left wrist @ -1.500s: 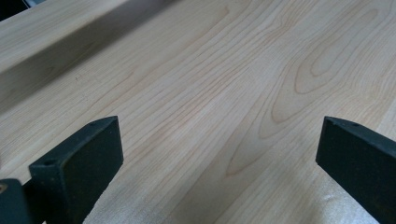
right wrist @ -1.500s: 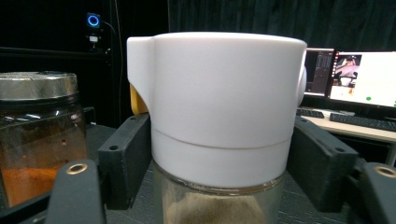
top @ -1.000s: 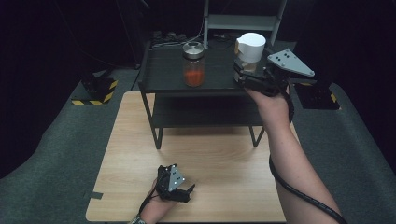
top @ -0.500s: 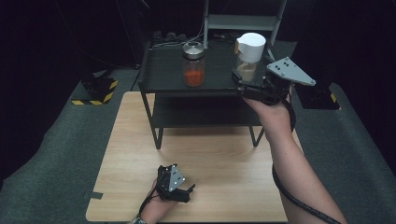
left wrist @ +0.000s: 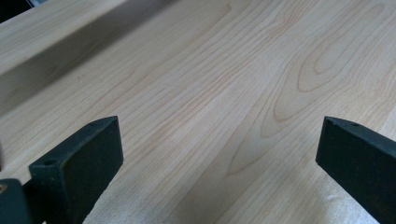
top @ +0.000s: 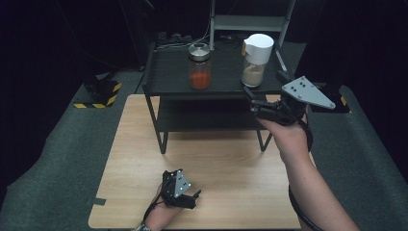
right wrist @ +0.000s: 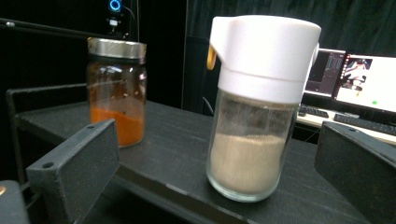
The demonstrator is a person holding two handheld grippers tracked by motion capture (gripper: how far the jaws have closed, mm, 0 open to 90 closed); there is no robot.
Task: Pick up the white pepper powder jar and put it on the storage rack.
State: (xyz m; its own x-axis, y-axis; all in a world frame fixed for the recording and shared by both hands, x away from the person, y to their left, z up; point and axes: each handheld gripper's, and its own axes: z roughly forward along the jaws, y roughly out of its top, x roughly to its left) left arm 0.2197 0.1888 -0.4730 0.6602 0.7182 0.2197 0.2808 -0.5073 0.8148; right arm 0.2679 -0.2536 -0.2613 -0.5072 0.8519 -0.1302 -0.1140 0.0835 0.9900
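The right gripper (top: 254, 102) has drawn back from the white-capped spice jar (top: 255, 61), upper right on the black shelf (top: 168, 77), jaws wide and empty, suggesting release; the left gripper (top: 185, 195) idles open.

No readable text, label or number on anything.

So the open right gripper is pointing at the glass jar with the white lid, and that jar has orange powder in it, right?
Not quite. The glass jar with the white lid holds pale beige powder, as the right gripper view shows. The orange powder is in the glass jar with the metal lid beside it on the black shelf. The rest is right: the right gripper is open and points at the white-lidded jar.
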